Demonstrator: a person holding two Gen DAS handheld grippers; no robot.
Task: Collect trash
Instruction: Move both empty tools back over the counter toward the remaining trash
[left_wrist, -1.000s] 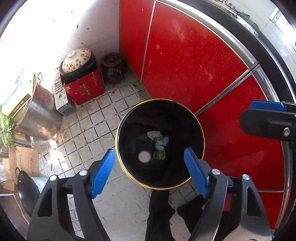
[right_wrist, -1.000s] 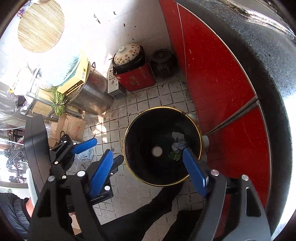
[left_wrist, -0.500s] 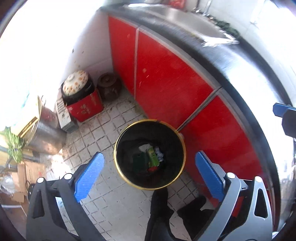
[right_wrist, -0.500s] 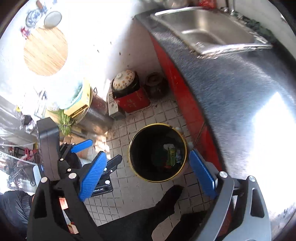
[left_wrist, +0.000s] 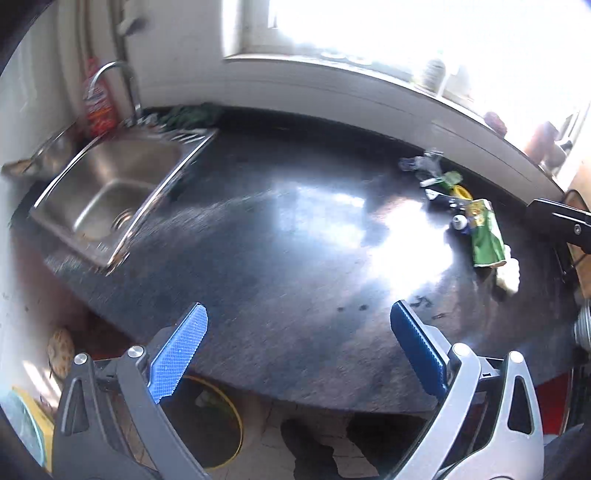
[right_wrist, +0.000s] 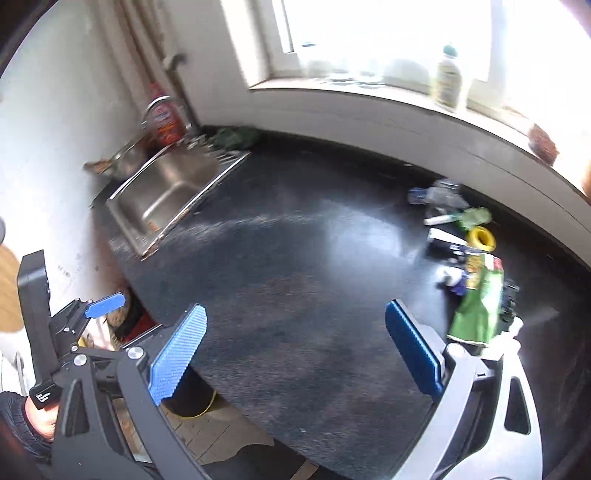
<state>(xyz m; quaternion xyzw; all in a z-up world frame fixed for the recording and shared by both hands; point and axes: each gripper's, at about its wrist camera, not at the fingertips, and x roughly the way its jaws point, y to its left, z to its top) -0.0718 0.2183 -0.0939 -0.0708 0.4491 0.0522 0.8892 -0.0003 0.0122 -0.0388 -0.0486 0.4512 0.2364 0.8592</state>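
From the left wrist view, the left gripper (left_wrist: 298, 347) with blue ribbed pads stands spread wide above the dark speckled stone countertop (left_wrist: 280, 236), with nothing between its fingers. A stainless steel sink (left_wrist: 110, 192) is set into the counter at the far left, with a curved chrome tap (left_wrist: 118, 85) and a red-labelled bottle (left_wrist: 96, 107) behind it. The trash lies in a loose cluster at the far right of the counter, near the wall under the bright window: a crumpled green snack bag (left_wrist: 485, 236), a small yellow ring (left_wrist: 461, 192), a clear crumpled plastic wrapper (left_wrist: 421, 162) and a white crumpled wad (left_wrist: 508, 275) just beside the bag. Below the counter edge, on the tiled floor, a black round bin with a yellow rim (left_wrist: 218, 432) shows partly behind the left finger; a dark shoe (left_wrist: 314, 450) stands near it.

From the right wrist view, the right gripper (right_wrist: 293, 345) hangs over the same countertop (right_wrist: 280, 280); its jaws are opening, almost fully spread, and they hold nothing. The green snack bag (right_wrist: 480, 306) lies just beyond its right finger, with the yellow ring (right_wrist: 480, 238) and the clear wrapper (right_wrist: 439, 194) farther back. The sink (right_wrist: 166, 195) sits at the far left. The left gripper (right_wrist: 105, 304) appears at the lower left edge, held by a hand in a dark sleeve (right_wrist: 37, 424). The bin's yellow rim (right_wrist: 199, 408) peeks out under the counter.
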